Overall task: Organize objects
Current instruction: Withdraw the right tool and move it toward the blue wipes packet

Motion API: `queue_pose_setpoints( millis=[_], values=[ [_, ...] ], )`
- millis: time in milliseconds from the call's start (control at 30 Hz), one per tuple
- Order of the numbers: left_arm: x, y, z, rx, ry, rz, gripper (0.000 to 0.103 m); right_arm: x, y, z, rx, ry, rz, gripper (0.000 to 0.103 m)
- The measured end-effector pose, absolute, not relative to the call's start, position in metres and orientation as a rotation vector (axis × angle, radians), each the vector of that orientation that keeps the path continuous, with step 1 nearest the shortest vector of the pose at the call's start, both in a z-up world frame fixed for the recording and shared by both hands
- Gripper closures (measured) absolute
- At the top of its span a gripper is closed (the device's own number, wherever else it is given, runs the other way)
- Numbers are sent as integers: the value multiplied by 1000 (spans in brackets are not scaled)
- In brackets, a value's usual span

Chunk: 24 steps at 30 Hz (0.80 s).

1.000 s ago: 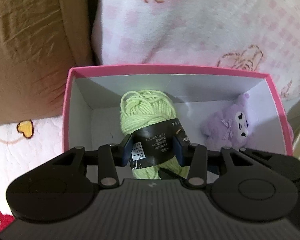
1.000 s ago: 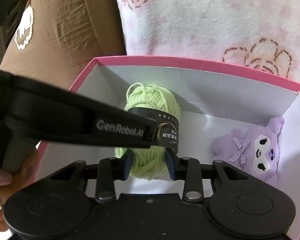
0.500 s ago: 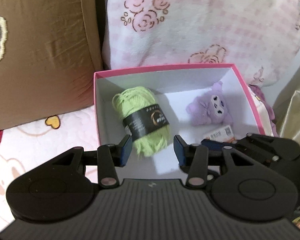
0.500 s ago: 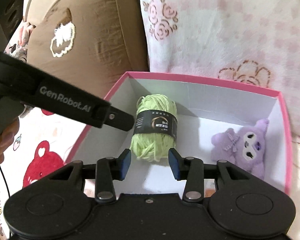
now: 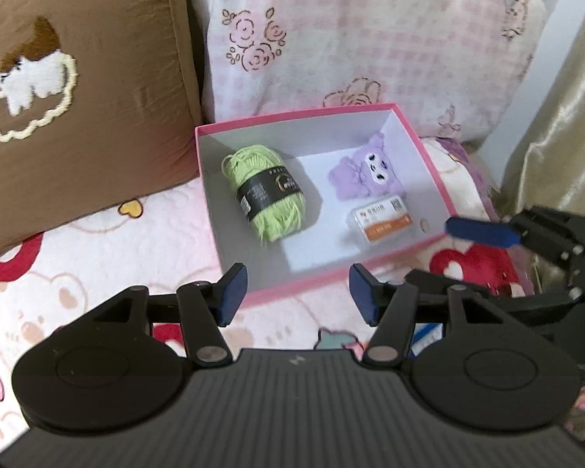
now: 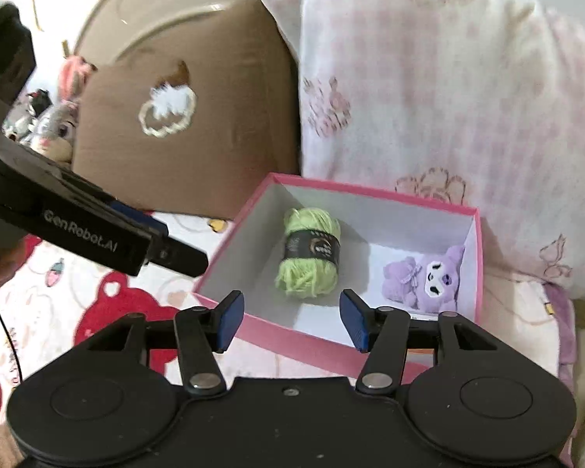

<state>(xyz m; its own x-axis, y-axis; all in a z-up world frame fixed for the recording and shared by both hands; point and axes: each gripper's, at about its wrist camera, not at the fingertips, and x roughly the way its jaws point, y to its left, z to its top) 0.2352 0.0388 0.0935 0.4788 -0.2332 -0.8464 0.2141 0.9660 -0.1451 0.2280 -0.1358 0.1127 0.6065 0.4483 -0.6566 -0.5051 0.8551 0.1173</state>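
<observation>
A pink box with a white inside (image 5: 323, 279) (image 6: 331, 341) sits on the bed. In it lie a green yarn ball with a black band (image 5: 267, 191) (image 6: 310, 255), a purple plush toy (image 5: 364, 173) (image 6: 423, 279) and a small orange-and-white pack (image 5: 382, 220). My left gripper (image 5: 298, 298) is open and empty, above the box's near rim. My right gripper (image 6: 290, 319) is open and empty, also pulled back over the near rim. The right gripper shows at the right in the left wrist view (image 5: 483, 230); the left one shows at the left in the right wrist view (image 6: 97, 234).
A brown pillow (image 5: 78, 89) (image 6: 183, 117) and a pink flowered pillow (image 5: 362, 39) (image 6: 448, 78) lean behind the box. The bed sheet (image 5: 97, 257) has red and pink cartoon prints. Plush toys (image 6: 54, 124) sit far left. A gold curtain (image 5: 557, 117) hangs at right.
My left gripper let go of the yarn ball in the box, opened and pulled back and up. My right gripper also drew back and opened wider. The yarn stays in the box.
</observation>
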Motion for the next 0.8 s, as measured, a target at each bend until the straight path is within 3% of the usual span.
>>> queue_pose_setpoints(
  millis=[100,400,667,800],
  values=[
    [215,38,106,19,1000,-299,42,207,-138,129,-80,717,573,35],
    [161,34,121,47,985,-312,36,160,-127,144,-108,737,602,34],
    [110,37,130,5,964,-385,36,117,-139,144,-172,780,609,31],
    [86,37,129,-5,956,-398,35,98,-153,144,-187,771,609,22]
  ],
)
